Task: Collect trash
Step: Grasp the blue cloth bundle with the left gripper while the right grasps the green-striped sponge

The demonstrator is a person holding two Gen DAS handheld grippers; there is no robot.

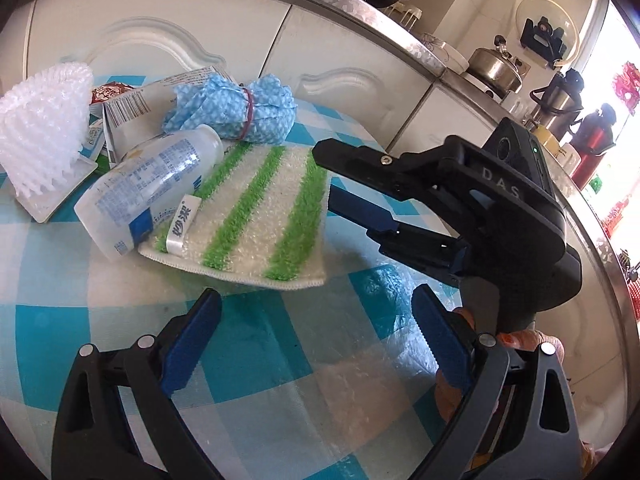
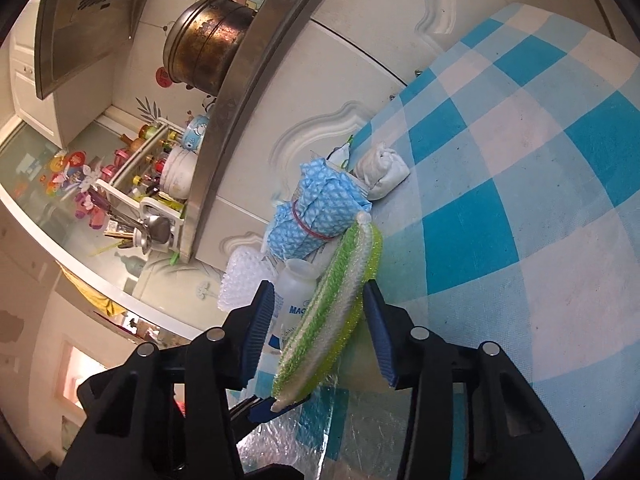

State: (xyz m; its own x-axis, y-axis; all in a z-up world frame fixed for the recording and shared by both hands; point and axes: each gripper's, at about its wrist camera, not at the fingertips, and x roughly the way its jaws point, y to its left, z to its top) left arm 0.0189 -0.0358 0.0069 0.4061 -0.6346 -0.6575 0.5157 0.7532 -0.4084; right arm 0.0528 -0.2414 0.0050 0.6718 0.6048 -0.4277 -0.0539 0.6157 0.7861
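A green-and-white striped scrub cloth (image 1: 256, 216) leans on a white plastic bottle (image 1: 148, 184) on the checked table (image 1: 260, 360). My right gripper (image 1: 326, 178) reaches in from the right, with the cloth's right edge between its jaws. In the right wrist view the cloth (image 2: 320, 336) stands edge-on inside the right gripper (image 2: 318, 300), with a gap to the left pad, so it is open. My left gripper (image 1: 316, 296) is open and holds nothing, just short of the cloth's near edge. One of its fingers (image 2: 266, 407) shows under the cloth's near corner.
Behind the cloth lie a blue checked rag bundle (image 1: 232, 108) with a red band, a white foam net (image 1: 44, 120), a flattened carton (image 1: 132, 108) and a white wad (image 2: 382, 174). Clear film (image 1: 360, 360) covers the near table. White cabinet doors (image 1: 160, 20) and a steel counter edge (image 1: 360, 8) stand close behind.
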